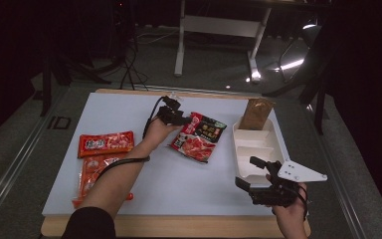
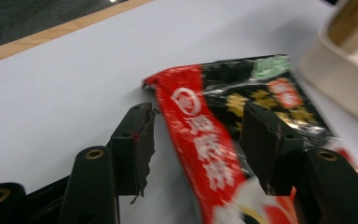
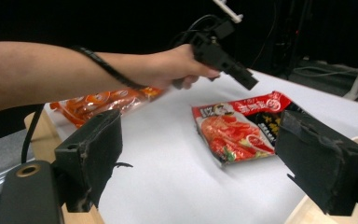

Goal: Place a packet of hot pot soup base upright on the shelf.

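Big white tabletop [image 1: 179,184] first, and everything gets placed off the red-and-black snack packet [image 1: 197,137] lying near its middle. To the packet's right sits the cream compartment tray [image 1: 268,149], with a brown pouch [image 1: 255,113] standing at the tray's far end. Well to the packet's left lie two orange-red packets [image 1: 105,143], one nearer the person than the other.

Now the left hand-held gripper [image 1: 178,118]: it is right at the packet's far left corner, and its own view tells the story, with jaws spread wide, one on each side of the packet's red strip [image 2: 200,144], nothing pinched, pads [image 2: 140,144] apart from the foil as far as can be seen. Released, then, straddling the packet's edge.

The right hand-held gripper [image 1: 258,185] hangs near the tabletop's front edge, to the packet's right and closer to the person, just by the tray's near end. Its jaws gape too, empty.

What the right gripper view adds: the left forearm [image 3: 74,70] reaching across, its gripper [image 3: 249,83] tilted down over the packet [image 3: 242,123], seemingly a touch above it. The left gripper view alone gives the tray's wall [image 2: 340,88] just beside the packet.
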Action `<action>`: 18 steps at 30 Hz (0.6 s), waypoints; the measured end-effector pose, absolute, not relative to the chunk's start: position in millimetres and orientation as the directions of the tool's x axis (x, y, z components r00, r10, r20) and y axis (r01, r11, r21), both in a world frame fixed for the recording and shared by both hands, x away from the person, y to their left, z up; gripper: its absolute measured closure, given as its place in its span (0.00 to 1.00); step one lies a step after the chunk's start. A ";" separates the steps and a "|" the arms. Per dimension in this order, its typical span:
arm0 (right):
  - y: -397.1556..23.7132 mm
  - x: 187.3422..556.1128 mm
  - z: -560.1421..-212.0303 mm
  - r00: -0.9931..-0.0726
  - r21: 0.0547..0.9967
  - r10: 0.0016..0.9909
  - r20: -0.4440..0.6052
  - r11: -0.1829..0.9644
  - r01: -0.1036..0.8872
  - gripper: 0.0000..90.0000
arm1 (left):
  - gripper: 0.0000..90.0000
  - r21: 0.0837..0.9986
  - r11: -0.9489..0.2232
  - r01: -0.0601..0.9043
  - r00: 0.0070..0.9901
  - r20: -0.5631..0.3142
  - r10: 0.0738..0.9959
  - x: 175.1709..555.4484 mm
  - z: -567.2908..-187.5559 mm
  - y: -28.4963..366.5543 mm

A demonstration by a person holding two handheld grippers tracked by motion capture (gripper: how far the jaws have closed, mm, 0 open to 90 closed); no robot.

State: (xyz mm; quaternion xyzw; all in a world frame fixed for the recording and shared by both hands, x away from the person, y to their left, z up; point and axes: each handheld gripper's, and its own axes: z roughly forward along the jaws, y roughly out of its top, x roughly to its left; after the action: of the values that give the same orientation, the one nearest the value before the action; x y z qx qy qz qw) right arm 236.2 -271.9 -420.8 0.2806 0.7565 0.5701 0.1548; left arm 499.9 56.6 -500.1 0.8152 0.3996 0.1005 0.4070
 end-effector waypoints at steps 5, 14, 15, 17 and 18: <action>-271.8 235.6 -426.2 -0.791 0.944 0.605 0.085 0.205 0.259 0.17 | 0.50 0.735 -0.309 0.603 0.620 -0.188 0.761 518.5 -514.5 52.7; -275.9 241.0 -433.0 -0.787 0.939 0.607 0.110 0.196 0.283 0.17 | 0.53 0.697 -0.291 0.655 0.603 -0.250 0.757 542.3 -535.4 36.2; -276.0 241.1 -433.3 -0.787 0.938 0.607 0.108 0.200 0.283 0.17 | 0.55 0.691 -0.300 0.658 0.605 -0.248 0.757 543.6 -537.0 34.0; -276.2 241.7 -433.8 -0.787 0.937 0.608 0.106 0.203 0.284 0.17 | 0.56 0.676 -0.326 0.661 0.611 -0.232 0.757 544.9 -540.7 29.4; -276.2 241.9 -434.1 -0.788 0.937 0.607 0.107 0.203 0.284 0.17 | 0.56 0.673 -0.336 0.659 0.613 -0.223 0.758 544.9 -542.1 28.0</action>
State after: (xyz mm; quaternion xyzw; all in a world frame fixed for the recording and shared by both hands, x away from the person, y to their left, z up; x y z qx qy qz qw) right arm 241.9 -276.2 -434.1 0.2920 0.7622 0.5595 0.1443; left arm 544.9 28.0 -542.1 0.8146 0.4349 0.0652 0.3782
